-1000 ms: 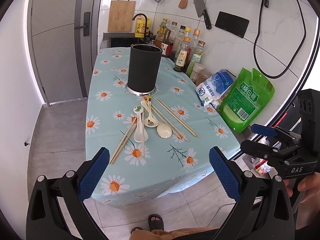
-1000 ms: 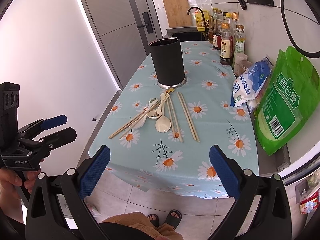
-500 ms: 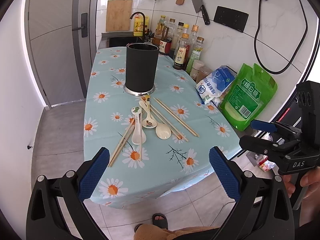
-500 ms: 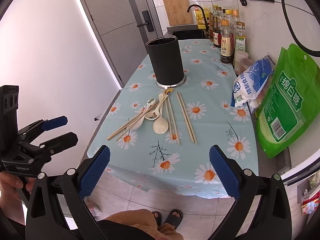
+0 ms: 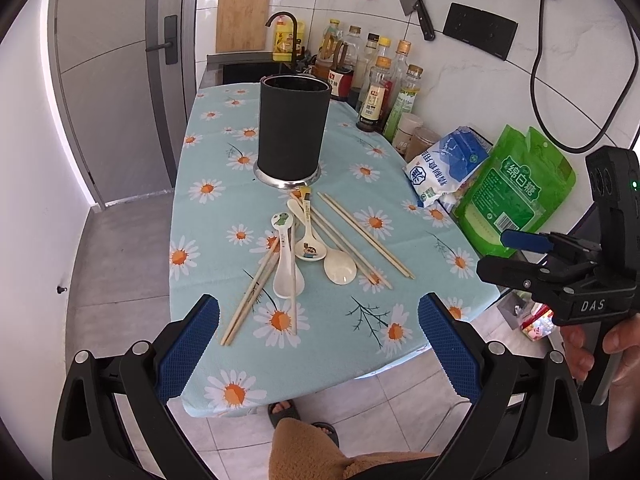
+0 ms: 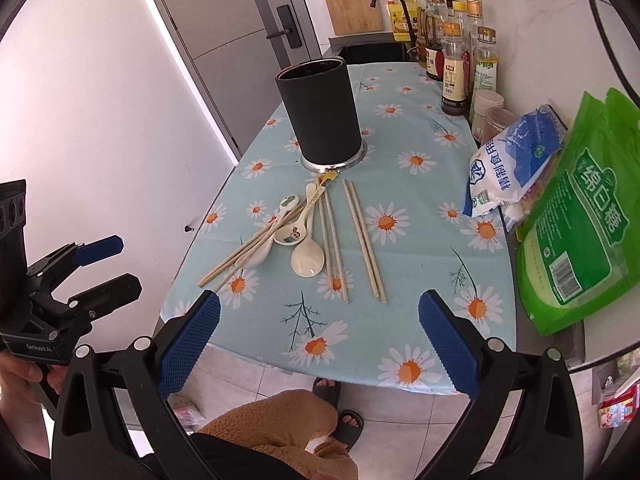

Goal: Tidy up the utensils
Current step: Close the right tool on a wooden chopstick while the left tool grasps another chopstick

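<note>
A tall black utensil holder point(image 5: 293, 130) point(image 6: 324, 114) stands upright on the daisy tablecloth point(image 5: 216, 216). In front of it lie three ceramic spoons, among them a plain one point(image 5: 339, 266) point(image 6: 307, 258), mixed with several wooden chopsticks point(image 5: 364, 234) point(image 6: 364, 240). My left gripper point(image 5: 318, 342) is open with nothing in it, short of the table's near edge. My right gripper point(image 6: 320, 338) is open too and holds nothing, also before the near edge. Each gripper shows at the side of the other's view, held by a hand.
Sauce and oil bottles point(image 5: 380, 92) line the wall at the back right. A blue-white salt bag point(image 5: 444, 164) and a green sugar bag point(image 5: 516, 196) sit at the table's right edge. Beyond are a sink faucet point(image 5: 282, 20), a cutting board, a door and tiled floor.
Both grippers have drifted slightly nearer and higher over the table's near edge. Utensils and holder have not moved. Both grippers stay open.
</note>
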`<control>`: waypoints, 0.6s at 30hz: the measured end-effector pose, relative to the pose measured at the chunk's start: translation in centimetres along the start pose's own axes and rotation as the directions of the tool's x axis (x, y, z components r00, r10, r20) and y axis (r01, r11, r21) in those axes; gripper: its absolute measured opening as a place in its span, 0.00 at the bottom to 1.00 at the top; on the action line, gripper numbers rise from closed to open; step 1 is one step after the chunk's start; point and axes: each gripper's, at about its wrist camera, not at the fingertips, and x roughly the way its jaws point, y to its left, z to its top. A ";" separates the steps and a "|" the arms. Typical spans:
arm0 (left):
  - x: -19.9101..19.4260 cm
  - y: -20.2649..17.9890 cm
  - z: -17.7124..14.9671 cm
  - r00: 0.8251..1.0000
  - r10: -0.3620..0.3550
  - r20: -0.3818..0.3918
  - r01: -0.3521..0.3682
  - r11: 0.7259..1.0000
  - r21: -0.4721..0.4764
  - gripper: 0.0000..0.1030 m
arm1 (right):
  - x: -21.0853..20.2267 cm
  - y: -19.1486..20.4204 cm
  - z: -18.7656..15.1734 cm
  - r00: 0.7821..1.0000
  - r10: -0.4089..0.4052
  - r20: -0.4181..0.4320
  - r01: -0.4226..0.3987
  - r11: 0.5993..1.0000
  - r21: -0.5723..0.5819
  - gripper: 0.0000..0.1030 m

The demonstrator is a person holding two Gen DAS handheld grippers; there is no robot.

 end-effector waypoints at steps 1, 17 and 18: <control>0.3 0.1 0.2 1.000 -0.004 -0.006 0.004 1.000 0.004 0.94 | 0.4 -0.2 0.5 1.000 -0.013 -0.006 0.013 1.000 -0.008 0.96; 6.8 4.7 3.1 0.990 0.011 -0.144 -0.007 1.000 0.024 0.94 | 10.5 -3.6 8.8 0.972 -0.061 -0.226 0.059 0.998 -0.015 0.88; 7.2 5.1 3.1 0.989 0.010 -0.149 -0.008 1.000 0.019 0.94 | 11.2 -3.7 9.1 0.968 -0.060 -0.245 0.057 0.998 -0.018 0.88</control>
